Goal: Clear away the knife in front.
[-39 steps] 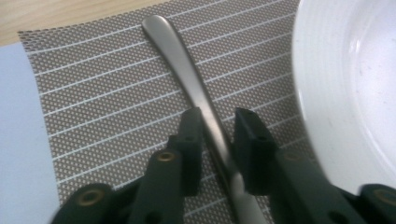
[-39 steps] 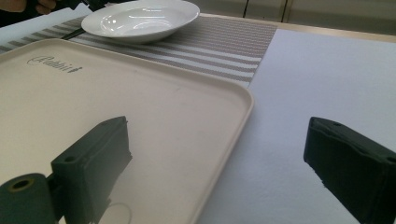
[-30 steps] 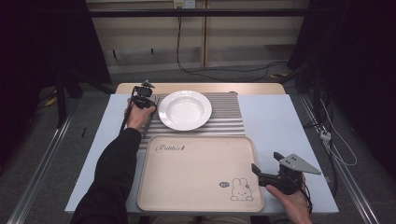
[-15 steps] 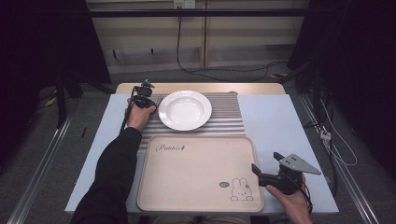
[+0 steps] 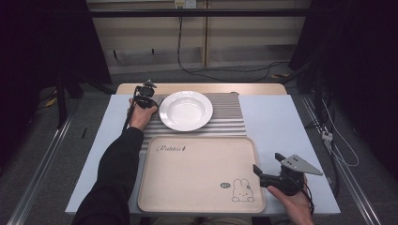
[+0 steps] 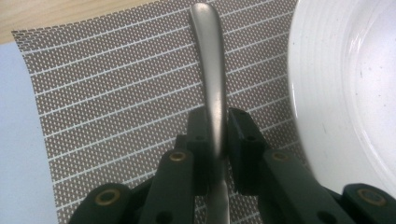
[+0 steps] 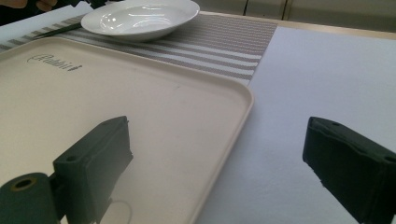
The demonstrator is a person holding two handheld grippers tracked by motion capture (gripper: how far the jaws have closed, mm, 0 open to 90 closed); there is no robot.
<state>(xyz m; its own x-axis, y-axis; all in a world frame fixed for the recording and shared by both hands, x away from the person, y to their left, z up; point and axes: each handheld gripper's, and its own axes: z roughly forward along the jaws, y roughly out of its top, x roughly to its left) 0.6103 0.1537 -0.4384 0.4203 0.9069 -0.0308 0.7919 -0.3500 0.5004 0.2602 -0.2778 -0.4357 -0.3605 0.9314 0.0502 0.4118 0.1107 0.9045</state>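
A white deep plate (image 5: 186,110) sits on a striped grey placemat (image 5: 227,117) at the back of the table. Just left of the plate, my left gripper (image 5: 149,88) is shut on the handle of a metal utensil (image 6: 208,56). The handle runs forward from between the jaws, low over the placemat (image 6: 116,93) and beside the plate's rim (image 6: 327,93); the utensil's working end is hidden. My right gripper (image 5: 266,161) is open at the near right, straddling the right edge of a beige rabbit tray (image 5: 197,173), with nothing between its jaws.
The tray (image 7: 140,93) lies in front of the placemat (image 7: 224,46) and fills the near middle. Pale blue tabletop (image 5: 286,126) spreads to the right of the tray. A wooden strip (image 5: 202,88) runs along the table's far edge.
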